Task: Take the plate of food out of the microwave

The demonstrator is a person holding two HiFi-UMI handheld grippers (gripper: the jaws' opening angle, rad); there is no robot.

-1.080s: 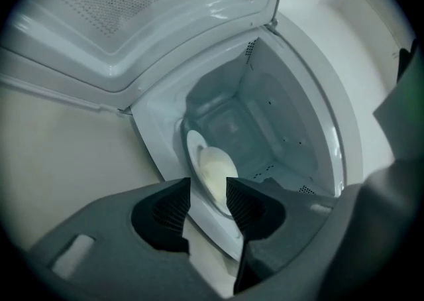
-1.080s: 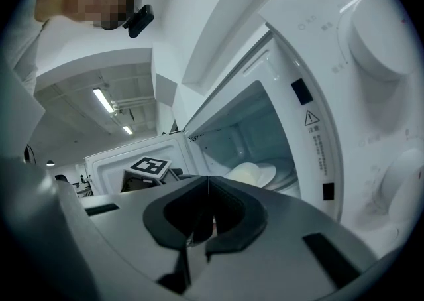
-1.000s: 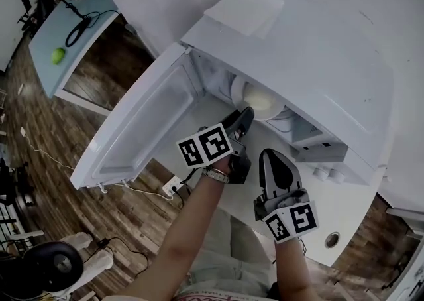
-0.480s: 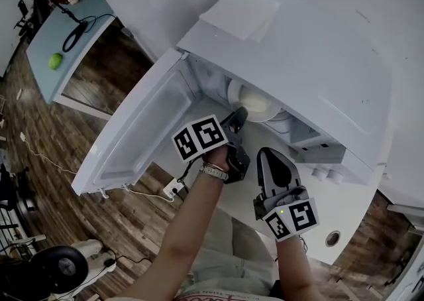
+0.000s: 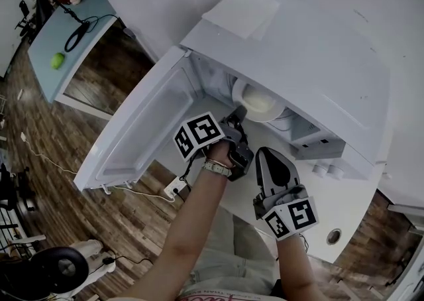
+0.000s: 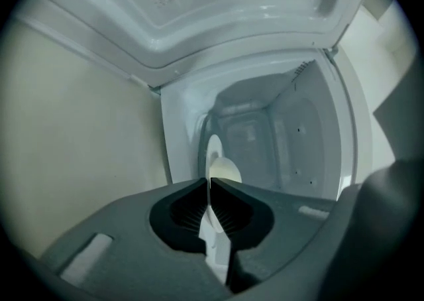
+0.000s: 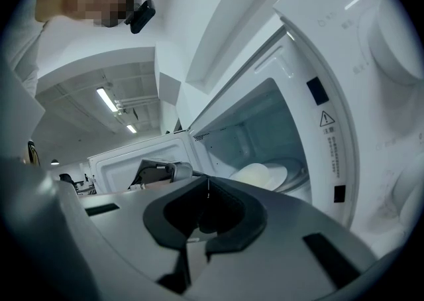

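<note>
The white microwave (image 5: pixel 298 48) stands with its door (image 5: pixel 142 127) swung open to the left. Inside lies a white plate (image 5: pixel 260 102) bearing a pale mound of food (image 6: pixel 226 170). My left gripper (image 5: pixel 237 115) reaches into the cavity. Its jaws have just been closing, and the plate's thin rim (image 6: pixel 213 154) now sits pinched between them in the left gripper view (image 6: pixel 210 187). My right gripper (image 5: pixel 268 154) hovers just outside the microwave's front, shut with nothing in it (image 7: pixel 207 190). Its view shows the plate (image 7: pixel 262 175) deep in the cavity.
The microwave's control knobs (image 5: pixel 324 172) are at its right front. It stands on a white counter (image 5: pixel 318 227). Far left, a pale table (image 5: pixel 73 28) carries a green ball (image 5: pixel 57 61) and a cable. A wall socket (image 5: pixel 173 188) and wooden floor lie below the door.
The left gripper's jaws went from wide open to pinched on the plate's rim, and its wrist rolled, tilting the marker cube. The right gripper stayed where it was.
</note>
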